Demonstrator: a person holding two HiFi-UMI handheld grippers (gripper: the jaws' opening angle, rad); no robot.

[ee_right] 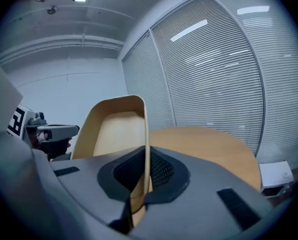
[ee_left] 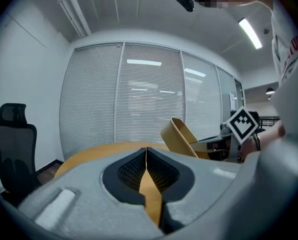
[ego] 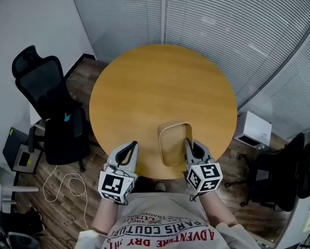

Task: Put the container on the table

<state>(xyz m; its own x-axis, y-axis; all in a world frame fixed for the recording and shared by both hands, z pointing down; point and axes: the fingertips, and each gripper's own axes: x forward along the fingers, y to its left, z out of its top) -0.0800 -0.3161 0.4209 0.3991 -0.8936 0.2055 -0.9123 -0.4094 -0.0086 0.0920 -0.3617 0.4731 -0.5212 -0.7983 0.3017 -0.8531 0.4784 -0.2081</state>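
Note:
A tan, shallow container [ego: 173, 141] hangs tilted over the near edge of the round wooden table [ego: 160, 87]. My right gripper [ego: 188, 142] is shut on its right rim. In the right gripper view the rim [ee_right: 145, 129] runs upright between the pads, and the container's hollow faces left. My left gripper [ego: 130, 146] is shut and empty at the table's near left edge, apart from the container. The left gripper view shows the tilted container [ee_left: 181, 136] to the right, with the right gripper's marker cube [ee_left: 243, 124] behind it.
A black office chair [ego: 51, 102] stands left of the table, and another [ego: 284, 175] at the right. A white box [ego: 253, 128] sits on the floor by the blinds. Cables [ego: 66, 185] and a dark device [ego: 22, 154] lie on the floor at the left.

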